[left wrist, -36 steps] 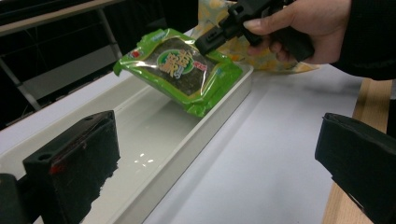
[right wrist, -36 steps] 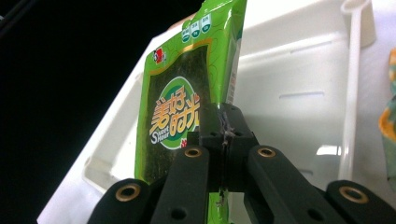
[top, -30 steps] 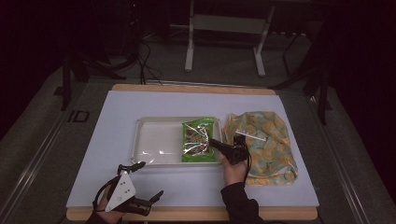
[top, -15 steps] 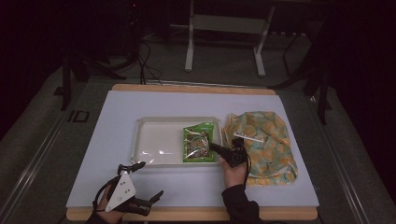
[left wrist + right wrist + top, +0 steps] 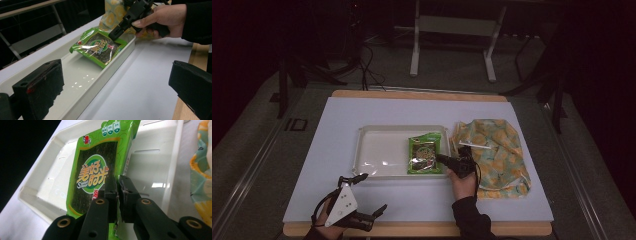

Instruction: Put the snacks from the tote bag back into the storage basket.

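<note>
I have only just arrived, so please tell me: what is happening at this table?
A person works with two handheld grippers. The right gripper pinches the near edge of a green seaweed snack packet lying in the white tray; its jaws have just been easing open slightly. The left gripper waits open near the table's front edge. A patterned cloth bag lies beside the tray.

One green snack packet (image 5: pixel 425 154) lies in one white tray (image 5: pixel 377 150), one yellow-patterned cloth (image 5: pixel 497 150) sits beside it on one white-covered worktop (image 5: pixel 412 110), and there are two claws, a left claw (image 5: pixel 362 197) and a right claw (image 5: pixel 443 159).
</note>
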A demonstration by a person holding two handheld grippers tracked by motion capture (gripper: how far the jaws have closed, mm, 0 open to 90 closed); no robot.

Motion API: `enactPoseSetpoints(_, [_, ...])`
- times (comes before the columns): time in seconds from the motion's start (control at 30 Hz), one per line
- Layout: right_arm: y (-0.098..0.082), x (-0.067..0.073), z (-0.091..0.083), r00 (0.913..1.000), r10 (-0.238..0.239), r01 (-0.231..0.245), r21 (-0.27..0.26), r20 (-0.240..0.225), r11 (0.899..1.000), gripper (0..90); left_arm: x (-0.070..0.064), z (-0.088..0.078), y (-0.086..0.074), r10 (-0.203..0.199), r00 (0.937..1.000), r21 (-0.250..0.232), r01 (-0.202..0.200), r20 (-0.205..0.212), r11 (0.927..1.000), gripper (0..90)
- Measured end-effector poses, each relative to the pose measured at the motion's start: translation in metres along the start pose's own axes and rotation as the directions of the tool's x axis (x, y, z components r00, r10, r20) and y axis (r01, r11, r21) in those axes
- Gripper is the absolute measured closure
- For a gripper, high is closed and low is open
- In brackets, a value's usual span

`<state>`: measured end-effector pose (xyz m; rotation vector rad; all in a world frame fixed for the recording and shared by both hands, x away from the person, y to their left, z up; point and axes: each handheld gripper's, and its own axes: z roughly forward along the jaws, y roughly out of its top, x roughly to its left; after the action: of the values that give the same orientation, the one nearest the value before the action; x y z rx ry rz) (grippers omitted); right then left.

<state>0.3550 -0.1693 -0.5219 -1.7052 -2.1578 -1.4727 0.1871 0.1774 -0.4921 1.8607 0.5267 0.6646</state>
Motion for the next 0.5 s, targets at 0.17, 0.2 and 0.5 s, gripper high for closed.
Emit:
enactPoseSetpoints(0.17, [0.0006,-0.0018,0.0023,0.9998,-0.008,0.008,0.011,0.019,1.000,77.9,0.0001,0.0005,-0.0001,-0.001,1.0000,0.000,0.001,0.001,1.0000,0.4])
enactPoseSetpoints(0.2, [0.0009,-0.0018,0.0028,0.9998,-0.009,0.009,0.016,0.019,1.000,75.7,0.0001,0.0006,-0.0001,-0.002,1.0000,0.000,0.002,0.002,1.0000,0.4])
enactPoseSetpoints(0.5, [0.0077,0.0000,-0.0023,0.9987,-0.034,0.034,0.000,0.039,0.999,65.3,0.0002,0.0010,-0.0002,-0.003,1.0000,0.002,0.003,0.003,1.0000,0.4])
